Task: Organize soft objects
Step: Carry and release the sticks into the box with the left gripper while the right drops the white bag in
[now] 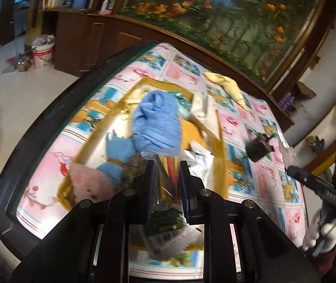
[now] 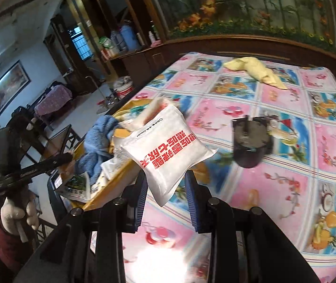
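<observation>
Left gripper: jaws drawn close together, pinching a clear bag of coloured sticks between the blue pads; the bag's top edge stands just past the fingertips and its lower part hangs back between the fingers. Directly ahead of and below this gripper lies a yellow-rimmed tray on the table, which has a pink and blue patterned cover. In the tray, just beyond the fingertips, rest a blue knit cloth, a pink item to the left, and white packets to the right.

Right gripper: jaws narrowed onto the lower corner of a white packet with red lettering; the packet is raised above the table and tilted, most of it standing beyond the fingertips. The tray lies to the left of this gripper, with the blue cloth heaped in it. Ahead and to the right, a dark cup stands on the cover. Farther ahead, near the table's far edge, lies a yellow cloth.

Each wrist view catches the other gripper at its margin, held by a white-gloved hand.
</observation>
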Motion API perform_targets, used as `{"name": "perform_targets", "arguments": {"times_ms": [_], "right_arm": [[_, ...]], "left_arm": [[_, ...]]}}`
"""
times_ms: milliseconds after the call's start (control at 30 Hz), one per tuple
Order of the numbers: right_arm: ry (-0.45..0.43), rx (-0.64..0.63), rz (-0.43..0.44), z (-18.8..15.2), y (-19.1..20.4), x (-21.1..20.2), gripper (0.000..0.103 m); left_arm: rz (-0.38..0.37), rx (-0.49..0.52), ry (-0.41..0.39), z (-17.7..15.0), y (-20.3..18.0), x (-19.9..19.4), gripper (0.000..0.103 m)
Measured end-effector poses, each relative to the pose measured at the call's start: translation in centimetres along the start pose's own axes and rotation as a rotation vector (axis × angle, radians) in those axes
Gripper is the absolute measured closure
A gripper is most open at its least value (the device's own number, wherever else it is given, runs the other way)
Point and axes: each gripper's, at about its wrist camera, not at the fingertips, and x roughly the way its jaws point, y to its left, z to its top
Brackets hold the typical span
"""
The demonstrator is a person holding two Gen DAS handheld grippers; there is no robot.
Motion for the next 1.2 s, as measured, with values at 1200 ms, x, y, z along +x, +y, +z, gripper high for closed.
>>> {"name": "perform_targets", "arguments": {"times_ms": [1200], "right_arm": [[0.314,-0.074,0.235,8.0,13.6,17.7,0.053]], "left_arm": [[0.003,-0.113,-0.187,-1.0,5.2,-5.2,0.044]]}}
